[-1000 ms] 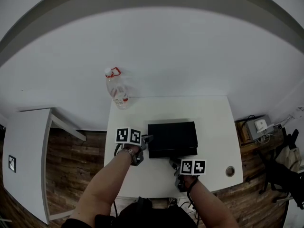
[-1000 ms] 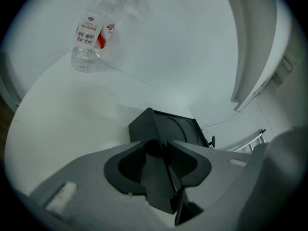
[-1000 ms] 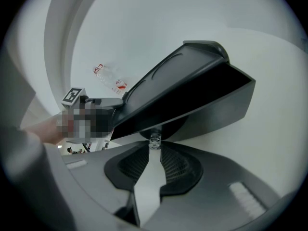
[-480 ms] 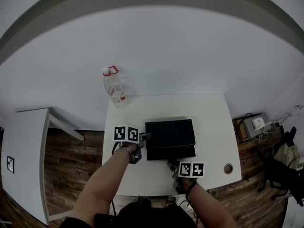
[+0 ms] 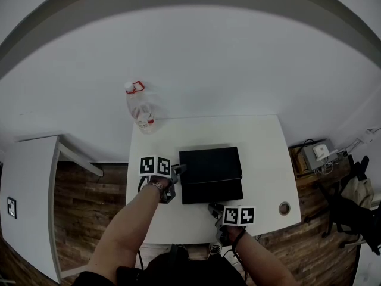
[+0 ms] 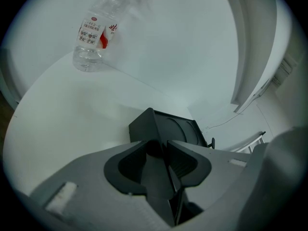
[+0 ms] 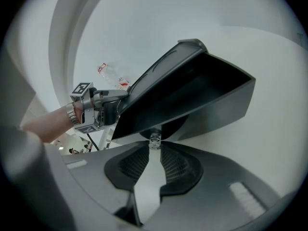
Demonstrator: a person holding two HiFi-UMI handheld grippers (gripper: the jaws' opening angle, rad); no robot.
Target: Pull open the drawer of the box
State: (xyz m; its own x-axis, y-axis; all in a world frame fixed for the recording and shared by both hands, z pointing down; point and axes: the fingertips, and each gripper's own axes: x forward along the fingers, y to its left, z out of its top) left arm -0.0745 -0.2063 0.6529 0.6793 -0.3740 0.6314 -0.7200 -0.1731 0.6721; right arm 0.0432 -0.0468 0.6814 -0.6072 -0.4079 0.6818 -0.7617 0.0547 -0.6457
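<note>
Matte black box (image 5: 209,164), rectangular and smooth-sided, with a shallow curved relief in its lid, near the middle of a plain white tabletop (image 5: 262,148). Drawer (image 5: 212,192) on the side nearest the person, seen as a dark band below the lid edge, with a small clear faceted knob (image 7: 154,138) at its front. Clear, ribbed plastic bottle (image 5: 138,109) with a red cap ring and a red-and-white label, upright at the far left corner, well apart from the box.

Right hand-held gripper (image 7: 155,147) closed on the knob, ridged dark pads pinching it at their tips. Left hand-held gripper (image 6: 161,147) with jaws drawn together on nothing, tips set against the box's left near corner.

Compared with one second ago: drawer band deeper from lid edge to front, right hand-held gripper farther from the box's rear edge, left hand-held gripper at the same corner.
</note>
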